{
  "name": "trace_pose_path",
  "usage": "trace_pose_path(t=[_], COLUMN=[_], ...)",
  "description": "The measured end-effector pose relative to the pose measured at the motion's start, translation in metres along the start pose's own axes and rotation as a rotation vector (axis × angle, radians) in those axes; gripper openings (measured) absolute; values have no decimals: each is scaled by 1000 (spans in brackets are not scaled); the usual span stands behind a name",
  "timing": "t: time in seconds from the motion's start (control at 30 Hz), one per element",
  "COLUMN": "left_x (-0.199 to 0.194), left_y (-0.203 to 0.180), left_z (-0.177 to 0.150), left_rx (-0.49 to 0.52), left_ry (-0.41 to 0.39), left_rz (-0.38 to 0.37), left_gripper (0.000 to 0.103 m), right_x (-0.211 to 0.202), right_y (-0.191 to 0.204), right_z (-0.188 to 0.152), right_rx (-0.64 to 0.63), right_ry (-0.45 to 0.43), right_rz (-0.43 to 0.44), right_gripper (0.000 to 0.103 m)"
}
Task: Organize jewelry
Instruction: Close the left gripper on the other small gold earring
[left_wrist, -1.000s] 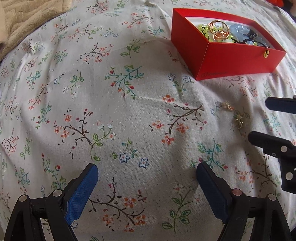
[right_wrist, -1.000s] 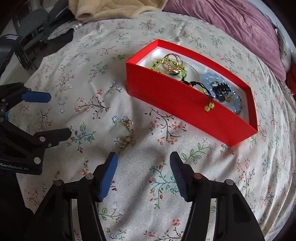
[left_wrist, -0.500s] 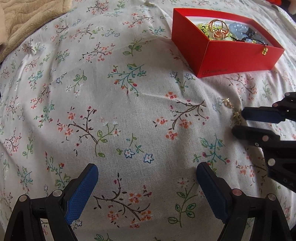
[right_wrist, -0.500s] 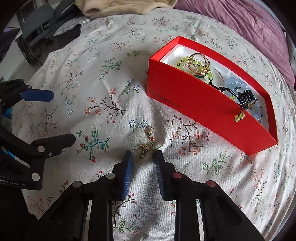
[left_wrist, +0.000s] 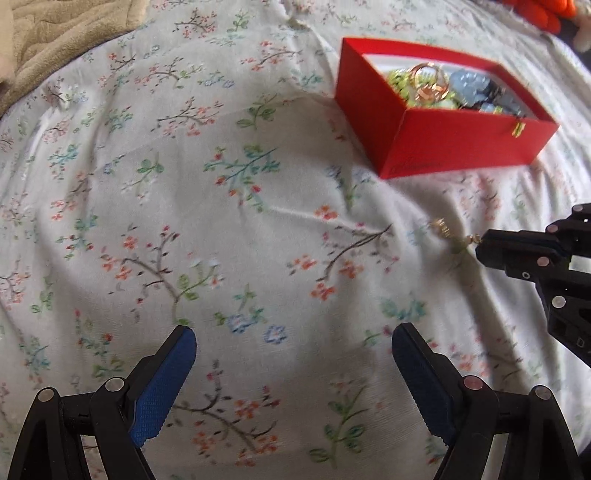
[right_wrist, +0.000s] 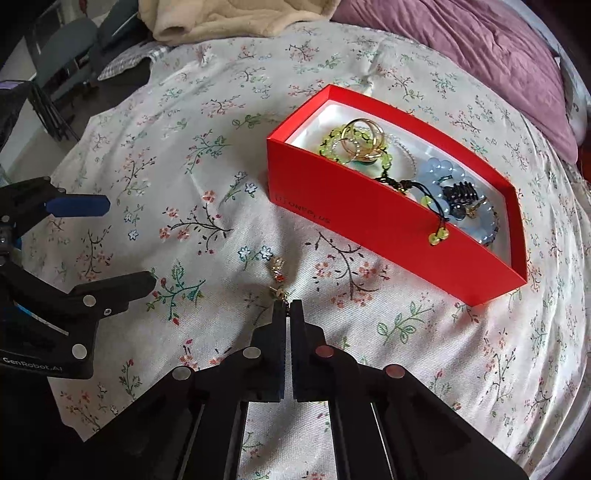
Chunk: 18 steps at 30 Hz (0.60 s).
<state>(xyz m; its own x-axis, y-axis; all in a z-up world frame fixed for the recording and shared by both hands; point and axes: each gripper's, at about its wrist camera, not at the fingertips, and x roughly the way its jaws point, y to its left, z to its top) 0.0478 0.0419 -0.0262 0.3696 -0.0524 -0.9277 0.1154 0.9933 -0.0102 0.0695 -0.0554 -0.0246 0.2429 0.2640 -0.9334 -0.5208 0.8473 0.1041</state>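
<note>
Now right gripper (right_wrist: 287, 308) jaws pinch an earring (right_wrist: 281, 294); left gripper (left_wrist: 293, 341) jaws gape wide.

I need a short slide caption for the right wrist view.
Right gripper pinches a small gold earring on the floral sheet, near the red box.

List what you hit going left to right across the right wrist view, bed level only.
Left gripper → loose earring → right gripper, shut on another earring → red box of jewelry.
</note>
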Motion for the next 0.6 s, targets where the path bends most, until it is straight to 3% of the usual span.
trace_pose_path(t=[0.1, 0.17, 0.3, 0.37, 0.53, 0.6], left_x=[2, 4, 7, 8, 14, 18], left_y=[-5, -9, -22, -30, -51, -58], left_z=[4, 6, 8, 10, 17, 19], left_rx=[-2, 0, 12, 32, 95, 119], left_ry=[-13, -15, -20, -28, -53, -59], left_rz=[-28, -45, -77, -94, -138, -135], left_gripper=[87, 79, 72, 60, 44, 42], right_x=[-5, -9, -16, -18, -22, -25], right_y=[-12, -18, -31, -37, -51, -54], right_z=[-3, -6, -12, -15, -22, -23], right_rx=[30, 43, 61, 74, 106, 109], right_ry=[-1, -3, -4, 1, 17, 14], right_rz=[1, 0, -10, -18, -34, -32], right_gripper=[2, 2, 2, 2, 2, 2])
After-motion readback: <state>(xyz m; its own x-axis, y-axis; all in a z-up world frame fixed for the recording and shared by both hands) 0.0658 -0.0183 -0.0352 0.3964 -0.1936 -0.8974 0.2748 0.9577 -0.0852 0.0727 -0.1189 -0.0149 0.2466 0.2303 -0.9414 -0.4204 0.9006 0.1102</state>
